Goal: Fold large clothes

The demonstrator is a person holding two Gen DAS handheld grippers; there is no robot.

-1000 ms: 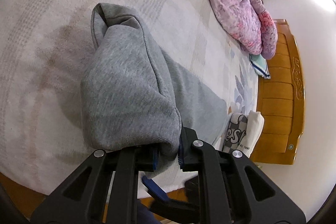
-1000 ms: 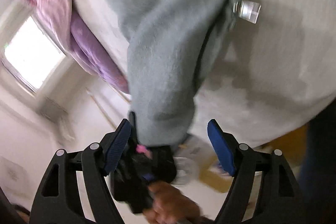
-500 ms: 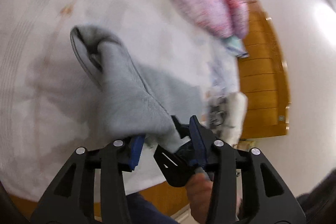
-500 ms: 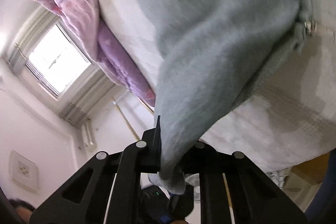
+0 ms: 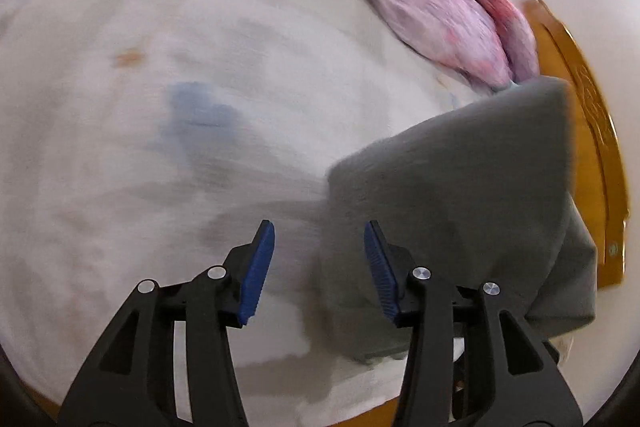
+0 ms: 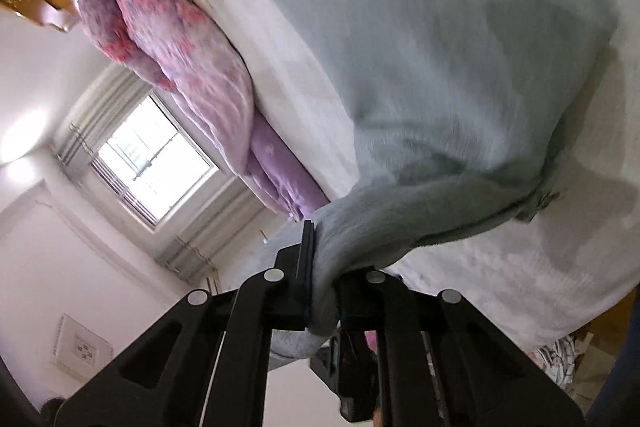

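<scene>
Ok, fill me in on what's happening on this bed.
A person with tongs in each hand is folding a grey garment on the bed. The right tongs are clamped on a bunched edge of the garment, which trails from them across the sheet. The left tongs have just been opening and stand open; the garment's edge lies past their right pad, but nothing is pinched. A pink and purple quilt is heaped along the far side.

One grey garment (image 5: 460, 187), one pink quilt (image 5: 432, 7) (purple lining), one bed (image 5: 200, 27), two grippers (image 5: 318, 269) (image 6: 322, 287).
</scene>
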